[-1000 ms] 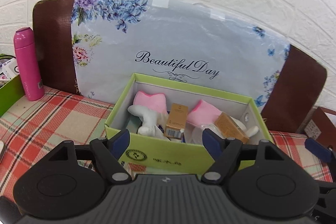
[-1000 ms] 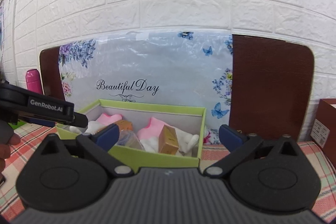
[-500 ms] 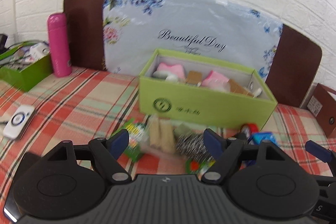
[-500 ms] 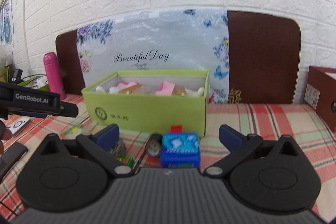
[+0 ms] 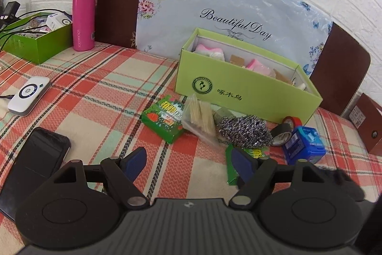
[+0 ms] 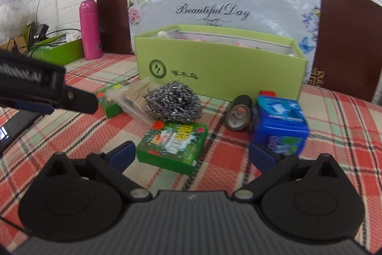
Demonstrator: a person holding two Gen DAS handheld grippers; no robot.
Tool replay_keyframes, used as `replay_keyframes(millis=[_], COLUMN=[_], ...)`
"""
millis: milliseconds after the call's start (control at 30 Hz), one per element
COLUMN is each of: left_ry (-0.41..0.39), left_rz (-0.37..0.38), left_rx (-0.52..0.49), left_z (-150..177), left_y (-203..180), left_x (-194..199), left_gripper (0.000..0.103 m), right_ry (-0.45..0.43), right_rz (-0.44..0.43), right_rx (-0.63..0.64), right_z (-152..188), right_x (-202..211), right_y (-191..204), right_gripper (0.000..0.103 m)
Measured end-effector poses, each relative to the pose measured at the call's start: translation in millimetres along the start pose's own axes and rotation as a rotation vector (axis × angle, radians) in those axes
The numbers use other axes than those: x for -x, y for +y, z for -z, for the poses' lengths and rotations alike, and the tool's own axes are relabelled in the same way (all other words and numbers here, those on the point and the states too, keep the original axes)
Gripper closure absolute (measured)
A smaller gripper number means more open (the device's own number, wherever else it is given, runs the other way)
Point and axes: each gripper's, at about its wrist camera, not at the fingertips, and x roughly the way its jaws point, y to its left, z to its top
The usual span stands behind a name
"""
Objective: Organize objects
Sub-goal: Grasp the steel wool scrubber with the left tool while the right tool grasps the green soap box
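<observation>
The right gripper (image 6: 191, 153) is held spread and empty just above the nearer green packet (image 6: 173, 143), which would best be taken across its short sides, squarely, so it does not tip on the way to the light-green box (image 6: 219, 68). The left gripper (image 5: 188, 163) is likewise spread over bare cloth. In front of the box two green packets, one steel scourer (image 6: 173, 103), one toothpick pack (image 5: 200, 116), two tape rolls and one blue box (image 6: 279, 124) can be counted.
</observation>
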Motion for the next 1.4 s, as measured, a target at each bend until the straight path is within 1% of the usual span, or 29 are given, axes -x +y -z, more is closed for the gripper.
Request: replay_keyframes(millis=[100,133,167,233,333,433,500,567,600,700,733,767,800,833,867,933,967,1033,1067,1100,1133,1167,1200,1233,1267,1333,1367,1400], left_ry=[0.01,0.012,0.01,0.007,0.006,0.026,0.056,0.091,0.107,0.117,0.124,0.139,0.161,0.186,0.208,0.179,0.177,0.163,0.15,0.14,0.13,0.113,0.088,0.058,0.036,0.025,0.036,0.058], left_rz=[0.026,0.036,0.047,0.065,0.096,0.135,0.124,0.12,0.124,0.163,0.176,0.189,0.203,0.212,0.215,0.212,0.211,0.227,0.228,0.227,0.228,0.221,0.207,0.193,0.184,0.171,0.169,0.17], left_rx=[-0.009,-0.013,-0.02,-0.041,-0.072,-0.114,-0.156,-0.188,-0.191,-0.179,-0.185,-0.196,-0.206,-0.212,-0.214,-0.233,-0.236,-0.215,-0.193,-0.165,-0.131,-0.087,-0.046,-0.026,-0.033,-0.065,-0.08,-0.094], left_z=[-5.1,-6.8,-8.2,-11.9,-17.6,-20.5,-19.6,-16.0,-12.5,-2.5,0.3,3.2,6.8,11.6,18.1,28.7,31.2,31.6,29.9,26.4,21.3,16.2,11.5,7.3,3.6,-1.5,-2.1,-1.7], left_y=[-9.1,-12.9,-17.4,-28.0,-45.8,-62.9,-71.5,-74.0,-71.6,-60.2,-57.3,-55.9,-54.2,-52.3,-50.4,-48.1,-47.9,-47.0,-47.3,-47.4,-47.9,-49.1,-51.1,-54.8,-60.3,-70.2,-73.1,-75.1], left_x=[-4.6,-6.5,-8.6,-14.0,-26.9,-48.1,-64.2,-74.2,-75.1,-67.7,-65.9,-65.7,-66.3,-67.5,-68.1,-59.6,-55.1,-47.7,-45.3,-45.0,-45.5,-45.4,-44.9,-44.4,-45.4,-53.0,-59.3,-66.8], left_gripper=[0.022,0.022,0.022,0.022,0.022,0.022,0.022,0.026,0.026,0.03,0.039,0.059,0.072,0.089,0.092,0.092,0.092,0.091,0.086,0.08,0.061,0.039,0.032,0.03,0.03,0.03,0.034,0.042], right_ry=[0.011,0.01,0.022,0.063,0.073,0.08,0.085,0.088,0.089,0.091,0.092,0.093,0.093,0.094,0.094,0.092,0.091,0.091,0.091,0.093,0.094,0.095,0.095,0.094,0.094,0.094,0.094,0.094], right_rz=[-0.023,-0.022,-0.016,-0.045,-0.044,-0.034,-0.03,-0.029,-0.026,-0.018,-0.017,-0.016,-0.016,-0.014,-0.011,-0.01,-0.011,-0.01,-0.01,-0.009,-0.006,-0.005,-0.003,-0.001,0.0,0.001,0.002,0.001], right_rx=[0.01,0.014,0.018,-0.008,-0.032,-0.049,-0.075,-0.094,-0.103,-0.125,-0.132,-0.135,-0.134,-0.131,-0.129,-0.137,-0.144,-0.144,-0.141,-0.137,-0.133,-0.13,-0.126,-0.123,-0.119,-0.114,-0.114,-0.114], right_z=[-2.5,-2.3,-2.4,-0.4,3.9,10.5,15.8,21.1,22.9,30.2,32.5,34.1,35.7,36.7,37.5,41.1,42.4,43.6,43.3,43.0,43.1,43.0,43.9,44.5,45.0,46.2,46.1,46.2], right_x=[-12.5,-15.7,-19.8,-22.1,-11.5,1.2,9.6,18.8,22.6,33.7,36.4,38.7,41.6,43.6,45.1,49.5,51.0,52.7,52.7,52.1,51.8,50.6,50.3,50.6,50.7,50.0,50.0,49.9], right_y=[7.9,9.8,10.4,4.9,-6.3,-19.6,-27.7,-35.2,-39.2,-51.2,-54.7,-57.1,-59.5,-60.5,-61.6,-63.9,-65.4,-66.0,-66.2,-65.8,-64.8,-64.0,-62.1,-60.8,-59.9,-58.8,-58.6,-58.7], right_gripper=[0.0,0.006,0.024,0.038,0.04,0.04,0.04,0.04,0.04,0.039,0.039,0.039,0.039,0.039,0.039,0.039,0.039,0.038,0.038,0.037,0.036,0.034,0.033,0.031,0.03,0.029,0.028,0.028])
